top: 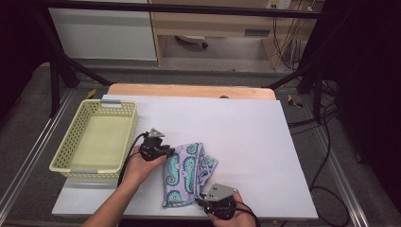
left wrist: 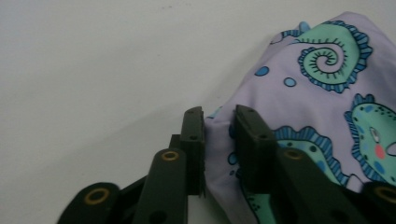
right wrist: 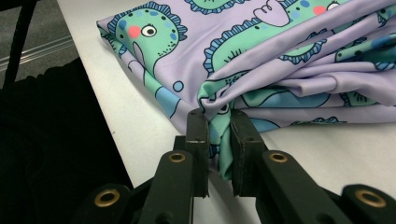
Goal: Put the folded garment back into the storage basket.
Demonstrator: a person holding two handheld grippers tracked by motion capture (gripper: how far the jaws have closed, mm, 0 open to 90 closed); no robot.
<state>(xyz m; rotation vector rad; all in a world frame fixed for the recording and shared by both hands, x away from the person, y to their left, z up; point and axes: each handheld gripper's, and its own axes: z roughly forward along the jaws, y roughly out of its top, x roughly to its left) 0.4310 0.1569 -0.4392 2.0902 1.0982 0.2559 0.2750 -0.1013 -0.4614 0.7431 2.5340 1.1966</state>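
Note:
A folded lilac cloth (top: pixel 189 170) printed with green seahorses lies on the white table top (top: pixel 250 137), near its front edge. My left gripper (top: pixel 166 152) is at the cloth's upper left edge. In the left gripper view, the black jaws (left wrist: pixel 218 116) pinch a fold of the cloth (left wrist: pixel 327 70) between them. My right gripper (top: pixel 201 201) is at the cloth's lower right corner. In the right gripper view, its jaws (right wrist: pixel 218 119) are shut on a bunched edge of the layered cloth (right wrist: pixel 261 42).
A pale yellow mesh basket (top: pixel 128 124) with nothing in it stands at the table's left, close to my left hand. White surface stretches to the right and behind the cloth. Cables lie on the floor at the right.

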